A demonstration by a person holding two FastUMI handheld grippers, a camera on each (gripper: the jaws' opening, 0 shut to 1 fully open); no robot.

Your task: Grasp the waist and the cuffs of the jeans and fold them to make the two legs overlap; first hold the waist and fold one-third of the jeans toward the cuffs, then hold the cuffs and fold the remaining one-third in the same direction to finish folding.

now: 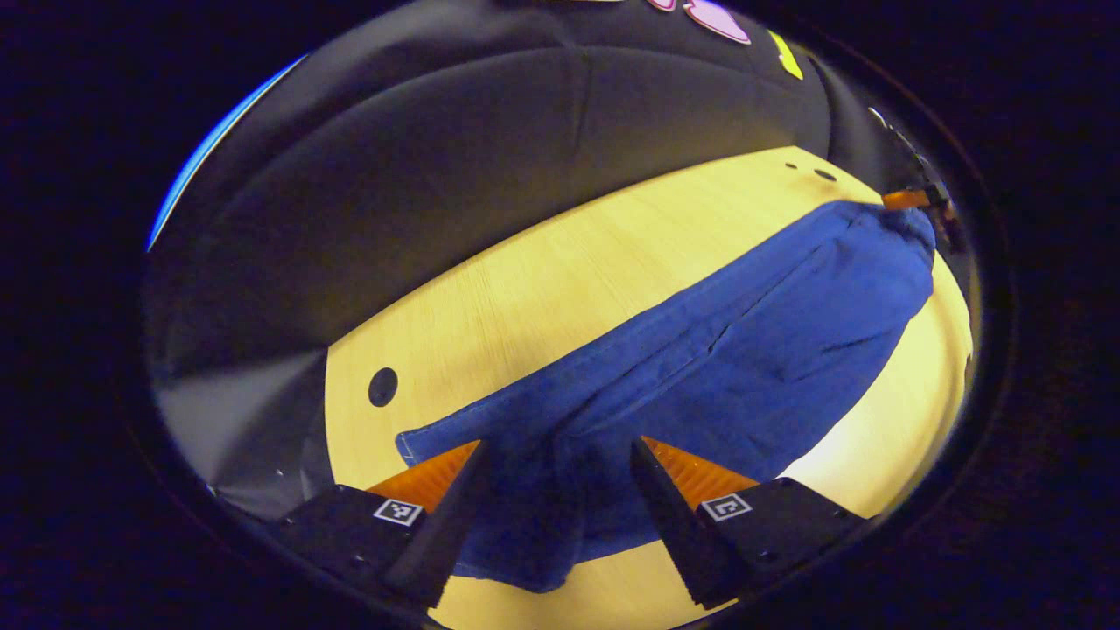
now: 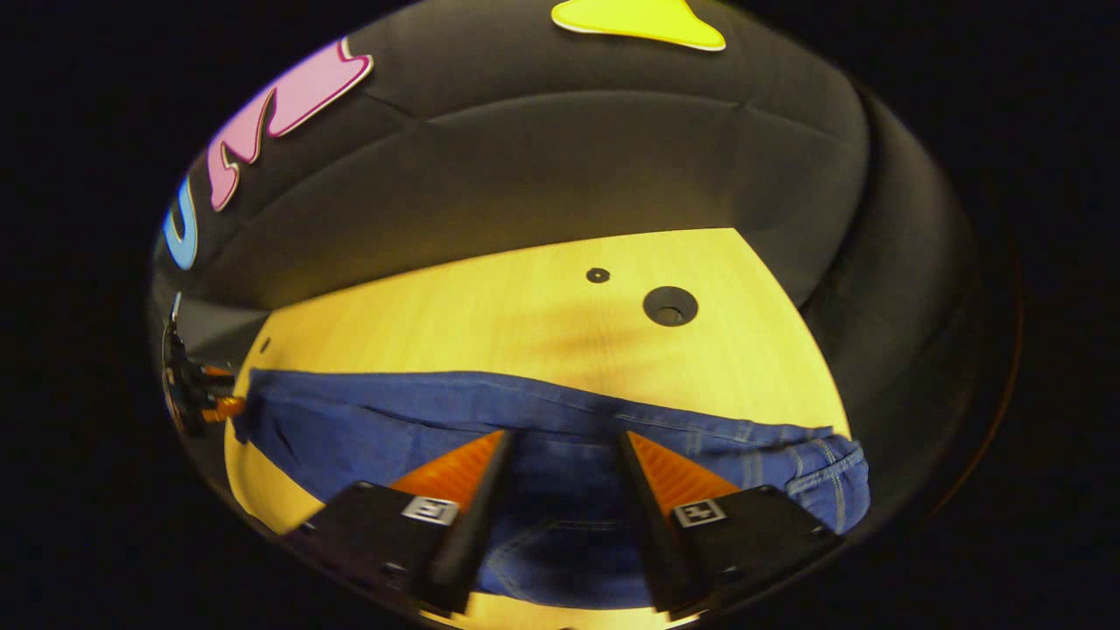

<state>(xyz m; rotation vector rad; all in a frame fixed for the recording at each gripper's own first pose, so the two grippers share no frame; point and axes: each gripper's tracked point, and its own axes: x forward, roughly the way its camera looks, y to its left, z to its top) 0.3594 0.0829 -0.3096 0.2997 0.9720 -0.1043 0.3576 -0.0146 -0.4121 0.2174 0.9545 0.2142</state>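
On the pale wood table a pair of blue jeans is stretched out long, running from about 7 o'clock up to 2 o'clock in the left gripper view. Down at 6 o'clock the left gripper sits over the cuff end, fingers spread wide with denim bunched in the gap between them. Can't tell if either finger is really touching the cloth, but they're not pinching it. There's a dark round hole in the tabletop at roughly 8 o'clock. Way off at 2 o'clock, the other gripper is at the far end of the jeans, too small to judge.

Over in the right gripper view, the jeans run across from 9 o'clock to 4 o'clock, the stitched waist part lying at the right end. The right gripper at 6 o'clock is spread wide too, denim between the fingers and not clamped. The far gripper shows at 9 o'clock, right at the cuff end. Two round holes sit in the table toward 1 o'clock.
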